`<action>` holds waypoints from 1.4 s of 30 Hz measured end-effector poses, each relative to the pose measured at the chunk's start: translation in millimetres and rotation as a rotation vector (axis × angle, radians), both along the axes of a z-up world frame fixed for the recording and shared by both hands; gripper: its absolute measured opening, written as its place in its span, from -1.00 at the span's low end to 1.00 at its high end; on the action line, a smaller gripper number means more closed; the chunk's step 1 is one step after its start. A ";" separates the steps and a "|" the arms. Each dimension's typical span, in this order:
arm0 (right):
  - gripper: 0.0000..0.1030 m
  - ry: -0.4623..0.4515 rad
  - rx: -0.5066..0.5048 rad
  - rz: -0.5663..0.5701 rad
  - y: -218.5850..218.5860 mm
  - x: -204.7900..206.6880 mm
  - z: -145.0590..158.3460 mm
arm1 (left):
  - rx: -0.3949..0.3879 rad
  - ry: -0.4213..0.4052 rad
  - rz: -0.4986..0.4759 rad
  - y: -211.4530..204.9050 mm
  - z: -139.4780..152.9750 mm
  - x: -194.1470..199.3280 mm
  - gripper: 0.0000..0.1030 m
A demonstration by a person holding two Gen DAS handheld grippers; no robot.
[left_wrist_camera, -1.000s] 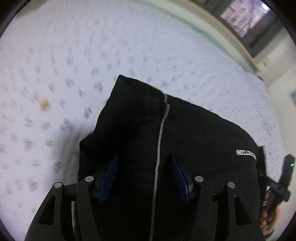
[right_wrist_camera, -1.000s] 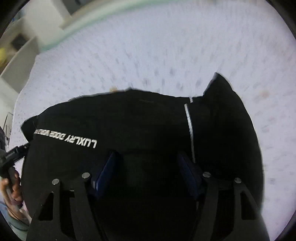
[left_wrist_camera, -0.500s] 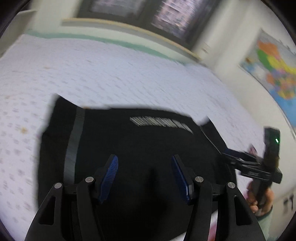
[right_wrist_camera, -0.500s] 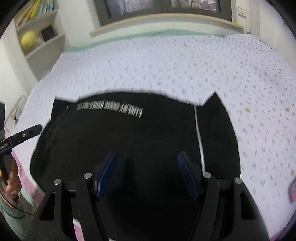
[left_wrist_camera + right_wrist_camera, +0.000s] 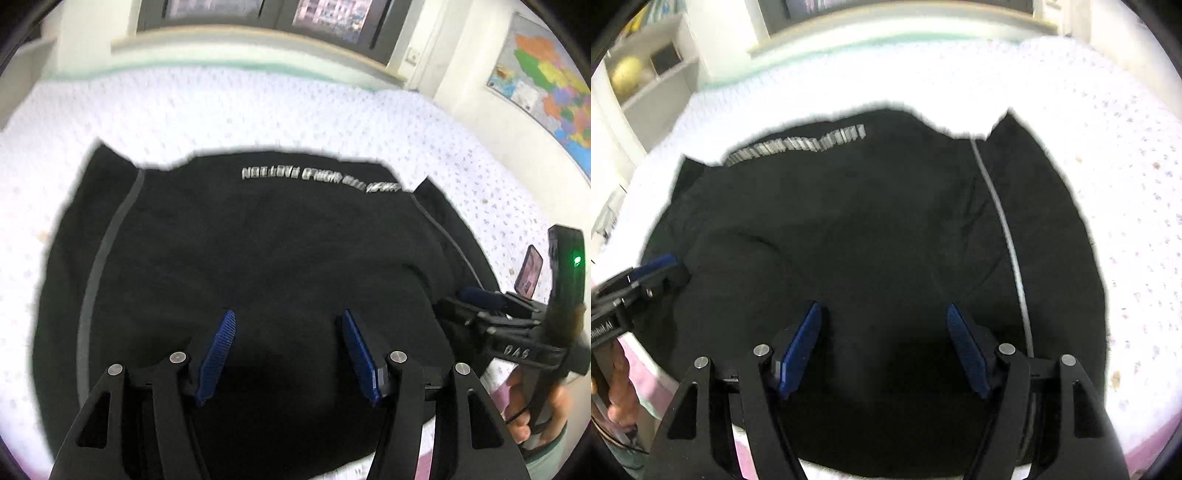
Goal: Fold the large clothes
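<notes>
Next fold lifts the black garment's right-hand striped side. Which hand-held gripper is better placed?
Right, probably. That white stripe of the black garment runs just beside the open right hand-held gripper; the left hand-held gripper, also open, is near the opposite edge.

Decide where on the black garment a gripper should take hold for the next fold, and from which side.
Probably the pointed far corner of the black garment, approached from the right over the dotted bedsheet. There the cloth tapers to a thin, free edge; the right gripper is open.

The garment [image 5: 258, 266] lies on the bed [image 5: 258, 107], a windowsill [image 5: 240, 40] behind, a map [image 5: 546, 77] to the right.
</notes>
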State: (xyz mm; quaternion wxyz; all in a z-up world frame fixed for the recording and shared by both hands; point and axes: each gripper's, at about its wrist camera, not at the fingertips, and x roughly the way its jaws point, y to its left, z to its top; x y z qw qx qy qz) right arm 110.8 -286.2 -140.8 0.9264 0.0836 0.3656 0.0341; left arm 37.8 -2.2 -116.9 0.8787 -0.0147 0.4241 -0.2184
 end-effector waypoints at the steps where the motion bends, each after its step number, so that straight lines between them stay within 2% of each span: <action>1: 0.42 -0.030 0.001 -0.002 -0.3 -6.9 8.6 | 0.016 -0.032 0.009 2.0 10.4 -5.7 0.20; 5: 0.55 -0.160 -0.029 -0.046 6.0 -40.1 59.5 | 0.136 -0.182 0.087 14.0 61.1 -35.1 0.26; 7: 0.60 -0.225 -0.045 -0.071 16.0 -55.7 84.9 | 0.166 -0.265 0.133 25.9 87.0 -53.0 0.54; 10: 0.62 -0.276 -0.078 -0.101 27.1 -79.6 110.6 | 0.164 -0.359 0.201 44.2 119.7 -76.4 0.58; 14: 0.76 -0.314 -0.109 -0.107 38.2 -103.6 130.1 | 0.116 -0.390 0.260 62.5 144.0 -92.7 0.58; 18: 0.76 -0.327 -0.160 -0.119 47.1 -109.9 136.4 | 0.110 -0.416 0.325 73.6 150.1 -98.3 0.58; 21: 0.76 -0.317 -0.178 -0.124 50.6 -113.4 137.5 | 0.103 -0.411 0.329 76.6 149.6 -99.0 0.58; 25: 0.76 -0.306 -0.160 -0.125 49.4 -111.6 132.5 | 0.142 -0.415 0.342 73.6 143.7 -95.9 0.58; 35: 0.76 -0.253 -0.127 -0.146 40.8 -105.4 117.6 | 0.149 -0.357 0.356 73.7 127.8 -91.1 0.58; 42: 0.76 -0.221 -0.105 -0.153 33.0 -102.2 109.1 | 0.170 -0.353 0.352 67.0 122.2 -92.2 0.58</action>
